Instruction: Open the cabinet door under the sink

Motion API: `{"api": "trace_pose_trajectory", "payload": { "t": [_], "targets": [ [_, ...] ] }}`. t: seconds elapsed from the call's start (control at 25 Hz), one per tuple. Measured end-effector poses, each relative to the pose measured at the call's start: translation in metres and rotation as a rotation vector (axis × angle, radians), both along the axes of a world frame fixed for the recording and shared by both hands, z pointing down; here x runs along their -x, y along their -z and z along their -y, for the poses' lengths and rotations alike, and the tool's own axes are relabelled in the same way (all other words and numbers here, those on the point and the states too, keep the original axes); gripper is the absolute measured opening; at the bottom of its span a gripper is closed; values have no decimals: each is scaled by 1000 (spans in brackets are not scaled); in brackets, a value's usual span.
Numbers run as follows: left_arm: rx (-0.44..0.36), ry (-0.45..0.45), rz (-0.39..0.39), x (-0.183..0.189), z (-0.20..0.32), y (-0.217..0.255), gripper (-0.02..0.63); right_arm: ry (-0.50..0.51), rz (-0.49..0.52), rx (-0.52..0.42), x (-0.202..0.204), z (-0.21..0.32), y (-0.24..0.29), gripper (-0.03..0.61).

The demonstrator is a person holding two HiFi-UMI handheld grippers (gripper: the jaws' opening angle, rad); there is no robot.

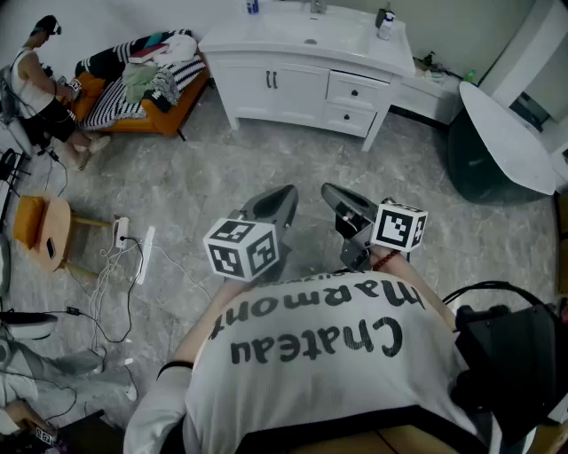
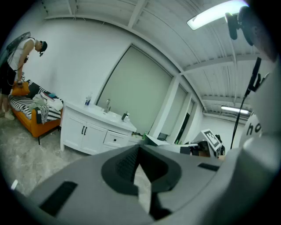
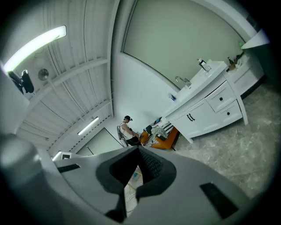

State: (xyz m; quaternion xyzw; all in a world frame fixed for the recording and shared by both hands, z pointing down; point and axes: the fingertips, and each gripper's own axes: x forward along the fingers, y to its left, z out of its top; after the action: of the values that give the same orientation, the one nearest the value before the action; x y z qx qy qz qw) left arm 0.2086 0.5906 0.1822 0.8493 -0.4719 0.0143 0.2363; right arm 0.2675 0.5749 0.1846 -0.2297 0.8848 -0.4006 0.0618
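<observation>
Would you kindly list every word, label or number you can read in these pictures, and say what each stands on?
"Chateau Marmont": on the person's white shirt, upside down in the head view.
"ho": cut-off letters on a pale surface at the left gripper view's right edge.
Bottle on the sink cabinet: label too small to read.
Marker cubes: square patterns only, no letters.

Just one readable print here: "Chateau Marmont" in dark letters, upside down across the person's white shirt (image 1: 311, 395)
</observation>
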Motion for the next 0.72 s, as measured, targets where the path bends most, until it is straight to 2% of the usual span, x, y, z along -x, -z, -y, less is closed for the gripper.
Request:
{"api": "trace_pose_trajectory", "payload": {
  "t": [0.4,0.72],
  "targets": [
    [-7,24,-3,7,6,-2,6,-9,-10,-4,0,9,-4,3],
    [6,60,14,18,33,-16,8,1,-91,-25,-2,44,-23,3]
  ]
}}
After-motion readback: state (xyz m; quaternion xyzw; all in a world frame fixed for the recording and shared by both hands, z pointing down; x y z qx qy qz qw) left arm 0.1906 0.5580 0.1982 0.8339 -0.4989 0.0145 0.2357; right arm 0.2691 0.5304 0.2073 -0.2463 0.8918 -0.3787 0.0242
